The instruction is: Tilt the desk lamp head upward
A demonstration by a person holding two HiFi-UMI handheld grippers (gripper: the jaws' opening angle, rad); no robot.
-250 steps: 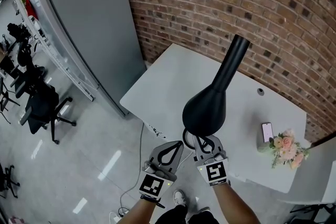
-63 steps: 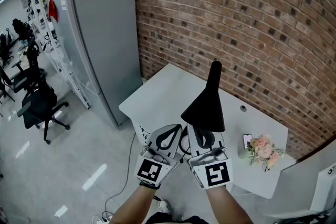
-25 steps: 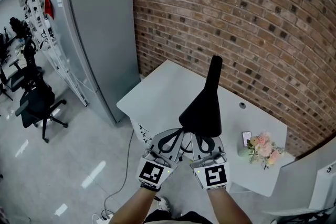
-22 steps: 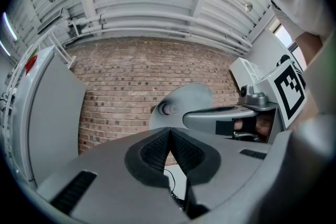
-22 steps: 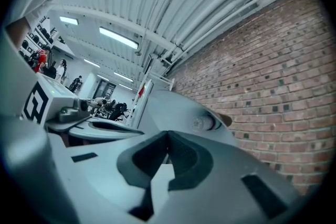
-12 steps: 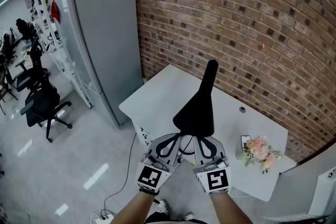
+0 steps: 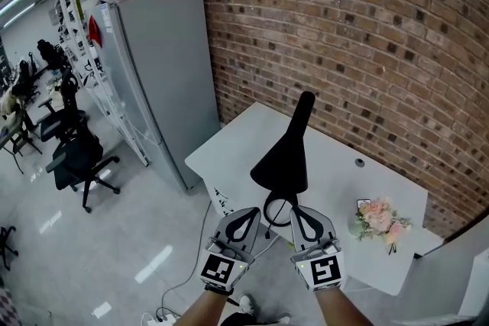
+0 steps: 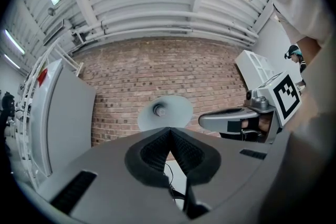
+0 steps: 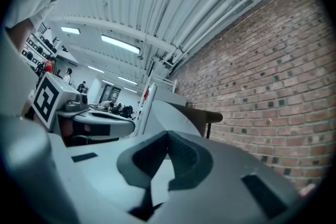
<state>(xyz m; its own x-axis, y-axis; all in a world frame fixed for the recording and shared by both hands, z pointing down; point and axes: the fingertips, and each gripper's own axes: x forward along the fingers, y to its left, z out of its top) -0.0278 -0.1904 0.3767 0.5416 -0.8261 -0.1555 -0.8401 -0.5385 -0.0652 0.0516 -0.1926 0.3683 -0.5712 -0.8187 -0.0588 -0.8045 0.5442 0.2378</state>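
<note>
The black desk lamp stands on the white table. Its cone head opens toward me, and the neck rises behind it toward the brick wall. In the left gripper view I look straight into the pale inside of the lamp head, with the bulb at its centre. The right gripper view shows the lamp head from the side. My left gripper and right gripper hang side by side just below the head, both shut and empty, clear of its rim.
A small bunch of pink flowers and a phone sit at the table's right end. A tall grey cabinet stands left of the table, with a black office chair further left. A cable trails on the floor.
Half a second ago both gripper tips sat at the lamp head's lower rim. Now they have dropped away from it. The head points a little more upward than ten seconds ago.
</note>
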